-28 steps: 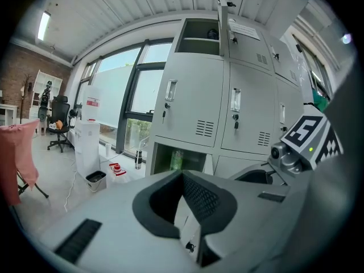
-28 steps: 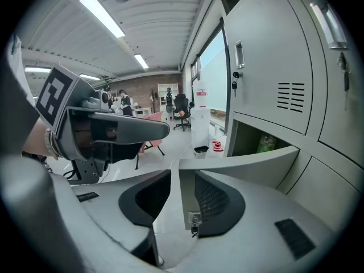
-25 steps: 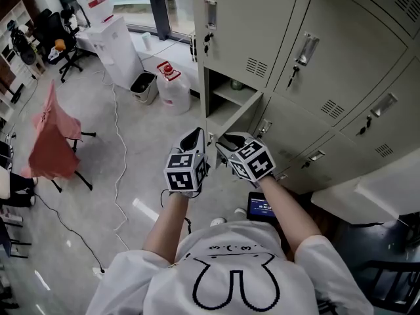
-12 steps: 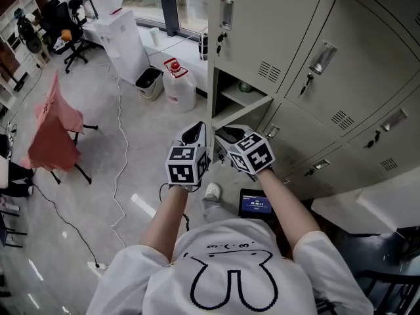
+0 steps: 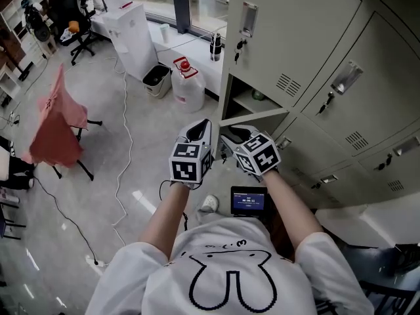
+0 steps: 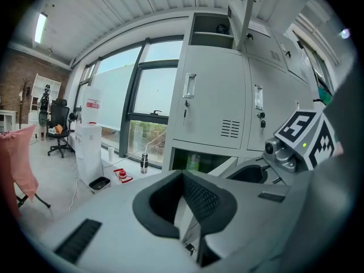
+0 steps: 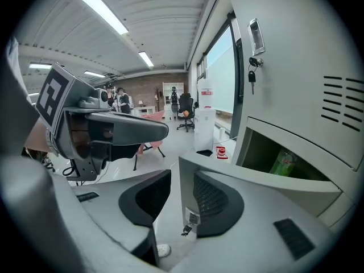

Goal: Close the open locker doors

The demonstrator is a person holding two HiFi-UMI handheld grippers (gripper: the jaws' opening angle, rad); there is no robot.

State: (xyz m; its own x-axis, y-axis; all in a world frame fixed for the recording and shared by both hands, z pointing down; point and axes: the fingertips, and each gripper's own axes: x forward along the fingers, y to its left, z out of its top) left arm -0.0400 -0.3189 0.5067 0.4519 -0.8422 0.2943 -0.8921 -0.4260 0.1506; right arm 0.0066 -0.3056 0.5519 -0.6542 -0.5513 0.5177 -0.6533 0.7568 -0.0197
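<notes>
Bank of grey lockers [image 5: 308, 38] seen from above, with two grippers at one open door. The open door [image 5: 256, 115] belongs to the compartment at the bank's left edge, directly under a closed door with a key in its lock. It stands swung out towards the person, and its free edge is nearest the grippers. A second door [image 6: 239, 10] hangs open near the bank's top edge.

The right gripper [image 5: 231, 138] straddles the free edge of the lower door. Its jaws are apart, with the panel against one pad and a sliver of gap at the other. The left gripper [image 5: 197, 131] is just beside it on the door's outer side, its jaws also apart and clamped on nothing. A small key [image 7: 186, 230] dangles from the door's latch between the right jaws.

Likely hazards:
- The loosely straddled edge may slip free mid-swing.
- The key could snag a pad.
- A gripper could be pinched against the frame.
- An unlatched door may rebound.
</notes>
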